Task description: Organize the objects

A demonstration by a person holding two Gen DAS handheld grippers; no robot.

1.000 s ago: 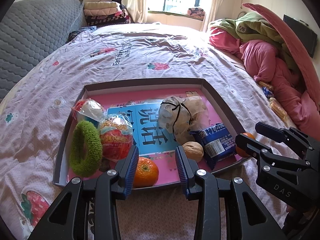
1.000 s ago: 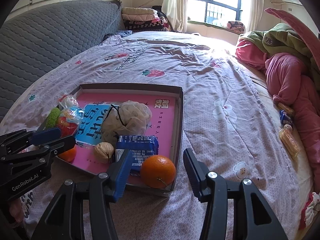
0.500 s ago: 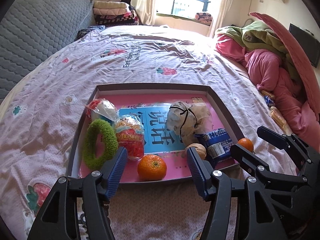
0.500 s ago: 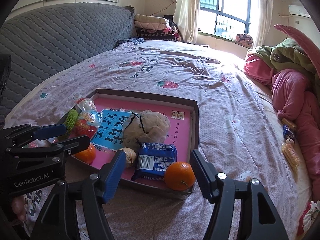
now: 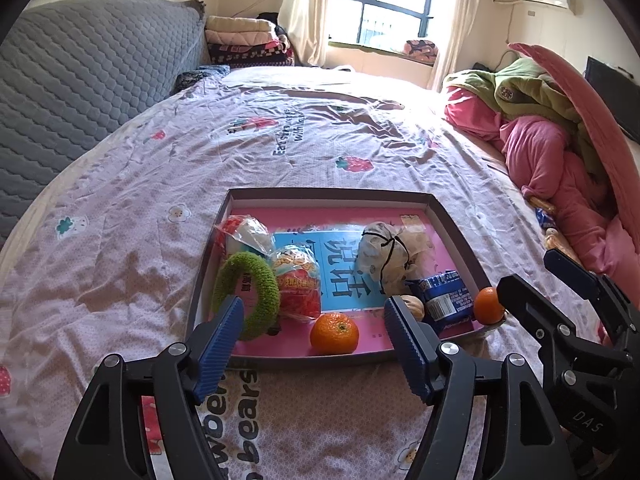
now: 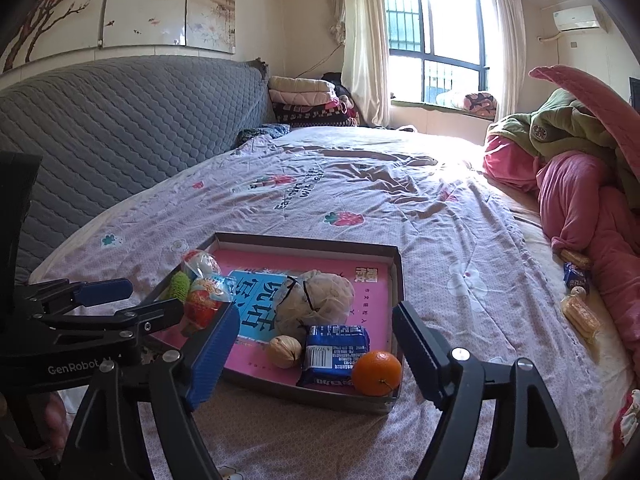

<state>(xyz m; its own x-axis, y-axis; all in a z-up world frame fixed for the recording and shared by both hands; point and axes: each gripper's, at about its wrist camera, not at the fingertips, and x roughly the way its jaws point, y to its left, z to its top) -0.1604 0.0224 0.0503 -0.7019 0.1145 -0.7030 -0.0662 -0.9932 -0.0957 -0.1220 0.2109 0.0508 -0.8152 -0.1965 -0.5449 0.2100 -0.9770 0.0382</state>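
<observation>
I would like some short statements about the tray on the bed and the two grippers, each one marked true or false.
1. Two oranges lie in the tray. True.
2. The left gripper is shut on an orange. False: its jaws have just been opening and stand open, pressing on nothing.
3. The green ring lies outside the tray. False: it is inside, at the left side.
4. The blue packet lies beside the walnut. True.
5. The right gripper holds the blue packet. False: its jaws have also been opening and hold nothing.
</observation>
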